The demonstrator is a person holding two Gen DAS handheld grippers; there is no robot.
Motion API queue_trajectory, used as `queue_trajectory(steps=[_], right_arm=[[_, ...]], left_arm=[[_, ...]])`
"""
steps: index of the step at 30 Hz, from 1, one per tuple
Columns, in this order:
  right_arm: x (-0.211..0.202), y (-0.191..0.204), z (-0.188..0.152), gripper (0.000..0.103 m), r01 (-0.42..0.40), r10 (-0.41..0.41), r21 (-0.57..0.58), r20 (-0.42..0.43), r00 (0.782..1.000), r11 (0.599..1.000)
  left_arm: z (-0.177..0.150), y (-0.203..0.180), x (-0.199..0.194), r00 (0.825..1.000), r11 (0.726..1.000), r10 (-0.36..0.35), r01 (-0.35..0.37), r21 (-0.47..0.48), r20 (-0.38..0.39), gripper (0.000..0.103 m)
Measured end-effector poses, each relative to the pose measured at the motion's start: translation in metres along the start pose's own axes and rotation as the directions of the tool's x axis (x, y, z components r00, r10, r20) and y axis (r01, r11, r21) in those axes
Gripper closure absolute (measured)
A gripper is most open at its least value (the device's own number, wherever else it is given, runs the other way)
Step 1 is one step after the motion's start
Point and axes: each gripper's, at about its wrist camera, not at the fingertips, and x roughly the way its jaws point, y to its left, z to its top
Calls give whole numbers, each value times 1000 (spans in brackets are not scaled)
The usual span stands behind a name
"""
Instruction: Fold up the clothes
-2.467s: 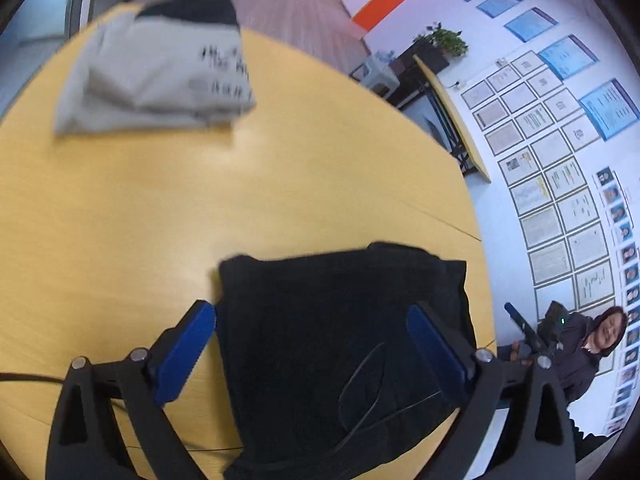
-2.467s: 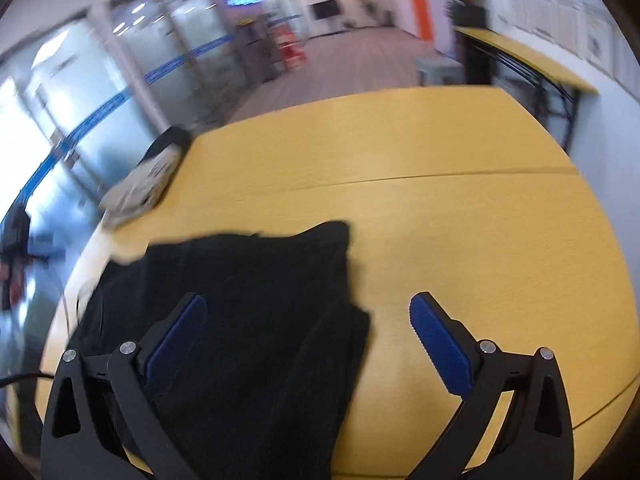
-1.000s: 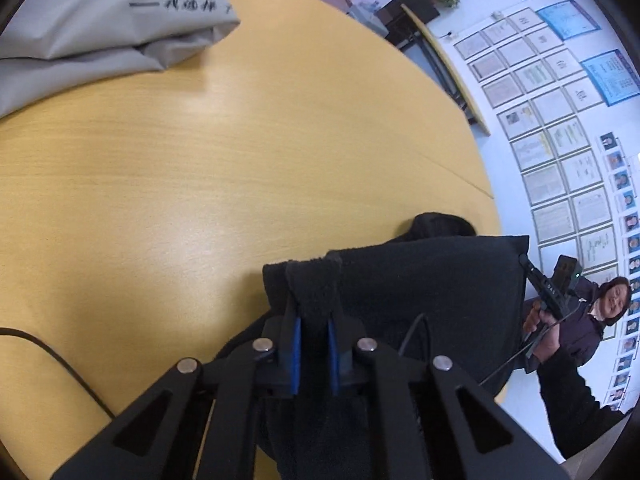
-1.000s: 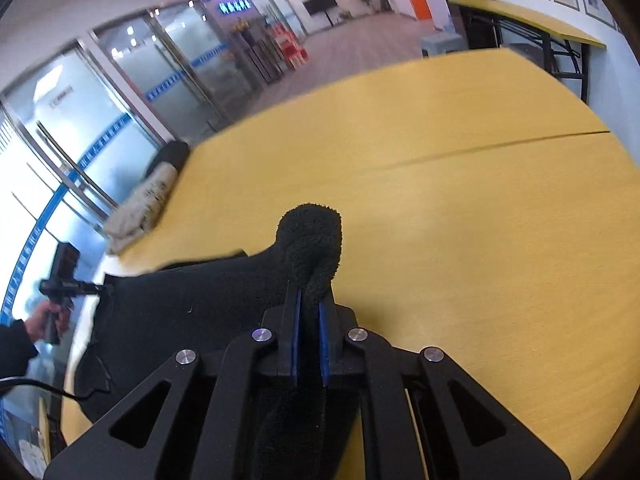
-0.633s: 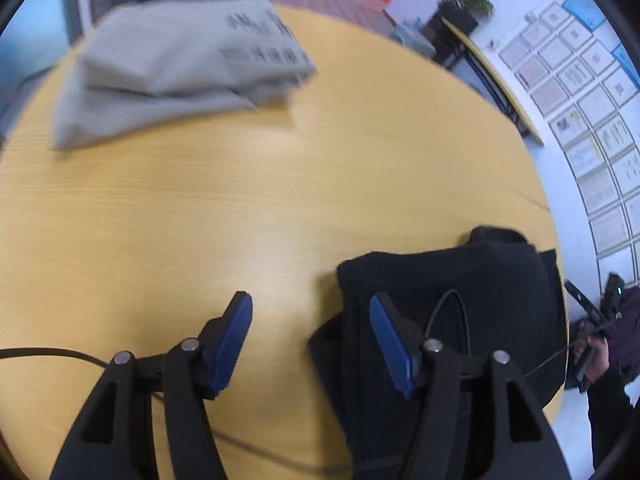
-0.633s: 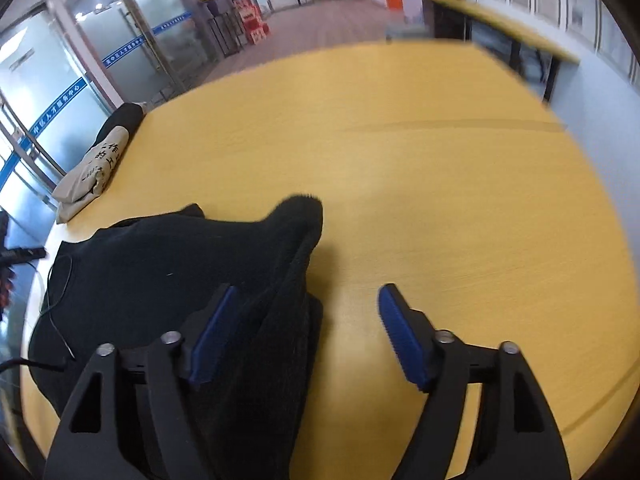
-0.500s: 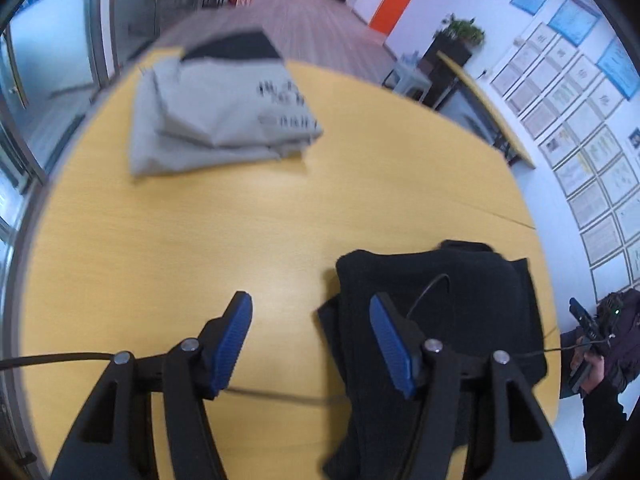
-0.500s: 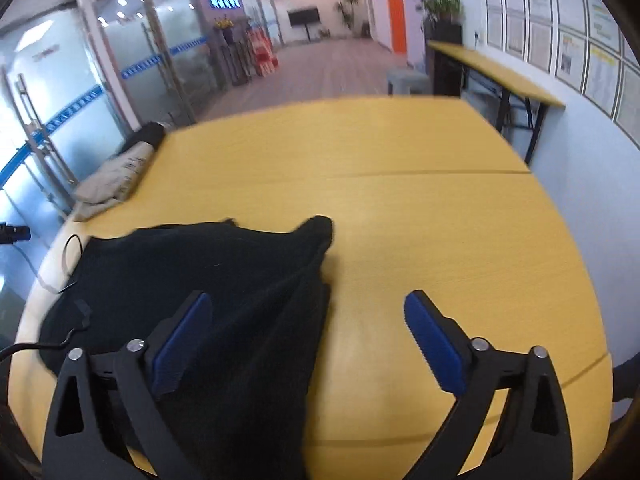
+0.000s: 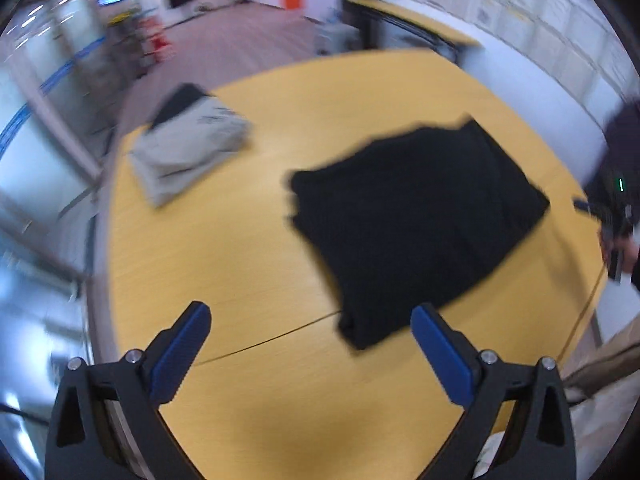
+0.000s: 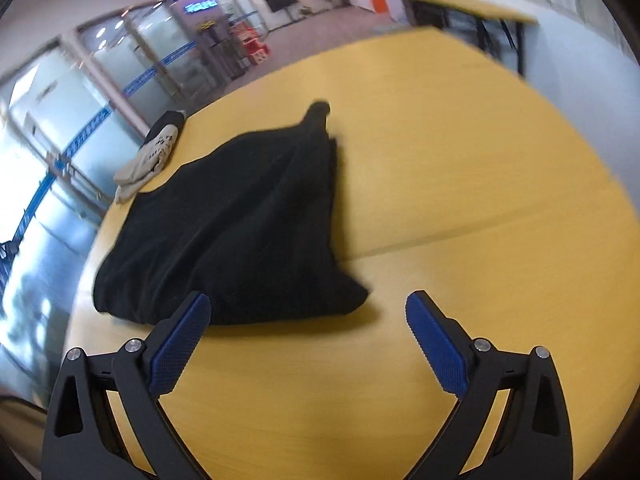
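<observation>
A black garment point(image 9: 416, 216) lies folded into a rough rectangle on the round yellow table point(image 9: 240, 240). It also shows in the right wrist view point(image 10: 240, 216), bunched along its right edge with a corner sticking up at the far end. My left gripper point(image 9: 312, 340) is open and empty, held above the table short of the garment's near corner. My right gripper point(image 10: 308, 328) is open and empty, just short of the garment's near edge.
A folded grey and black garment point(image 9: 188, 148) lies at the table's far left edge; it also shows in the right wrist view point(image 10: 152, 156). A thin cable point(image 9: 276, 336) runs across the table. A person in dark clothes point(image 9: 616, 184) stands at the right.
Both grippers have let go of the black garment, opened wide and drawn back and up from it. The garment now lies flat on the table, farther from both cameras.
</observation>
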Motion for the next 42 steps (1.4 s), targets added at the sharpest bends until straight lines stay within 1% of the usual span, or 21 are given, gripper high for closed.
queue_trajectory(steps=[3, 7, 9, 12, 16, 18, 19, 20, 21, 22, 23, 24, 26, 29, 32, 34, 36, 38, 39, 41, 42], right_arm=[[24, -2, -22, 4, -44, 43, 170, 10, 999, 984], [48, -9, -28, 6, -99, 70, 369, 93, 993, 924], [61, -11, -27, 6, -113, 67, 420, 122, 990, 901], [78, -15, -28, 9, -146, 86, 470, 147, 985, 871], [93, -24, -37, 15, -206, 92, 554, 226, 970, 807], [95, -20, -39, 18, -214, 78, 551, 260, 963, 807], [96, -18, -39, 21, -215, 74, 546, 268, 960, 809], [98, -18, -40, 34, -221, 76, 551, 272, 959, 805], [100, -18, -41, 52, -214, 69, 557, 270, 960, 803], [101, -18, -42, 62, -201, 55, 555, 268, 962, 807], [101, -16, -42, 72, -198, 52, 547, 271, 961, 813], [100, -14, -41, 77, -200, 51, 542, 277, 959, 816], [95, -9, -37, 81, -190, 38, 527, 286, 957, 829], [72, 0, -19, 84, -167, 12, 460, 321, 947, 872], [37, 6, 4, 84, -130, -10, 352, 370, 929, 927], [9, 14, 17, 84, -78, -31, 253, 402, 915, 964], [-20, 26, 29, 84, -11, -44, 126, 427, 903, 992], [-40, 43, 36, 84, 14, -9, -8, 434, 901, 1000], [-48, 53, 40, 84, 17, 18, -77, 431, 902, 997], [-59, 77, 36, 84, 15, 66, -191, 410, 910, 982], [-60, 89, 33, 84, -16, 110, -238, 388, 915, 971]], left_arm=[[22, -60, 83, 996, 984, -55, 67, 166, -76, 25], [66, -108, 140, 988, 940, -136, 150, 307, -67, 26], [86, -122, 156, 983, 909, -171, 185, 374, -70, 25], [104, -141, 176, 970, 844, -223, 243, 478, -101, 25], [129, -165, 203, 947, 734, -283, 315, 602, -150, 25], [135, -175, 218, 937, 677, -294, 342, 652, -187, 25], [134, -175, 225, 933, 662, -301, 355, 661, -199, 24], [135, -175, 232, 927, 648, -311, 368, 667, -209, 23], [136, -172, 236, 923, 638, -327, 375, 672, -205, 17], [137, -169, 240, 918, 629, -344, 382, 677, -199, 10], [138, -166, 245, 915, 628, -355, 385, 676, -191, 6], [138, -162, 249, 912, 628, -366, 387, 675, -183, 1], [138, -160, 254, 906, 632, -386, 397, 666, -173, 0], [139, -164, 255, 903, 652, -405, 396, 647, -144, 0], [141, -185, 251, 904, 675, -413, 387, 628, -114, 0], [145, -212, 248, 899, 676, -426, 391, 624, -102, 0], [152, -230, 246, 890, 666, -446, 400, 630, -94, 0], [159, -239, 251, 889, 672, -449, 404, 621, -93, 0], [164, -243, 255, 883, 669, -458, 420, 613, -106, 0], [167, -252, 261, 879, 652, -461, 425, 628, -117, 0], [169, -254, 263, 875, 642, -471, 429, 635, -115, 0]])
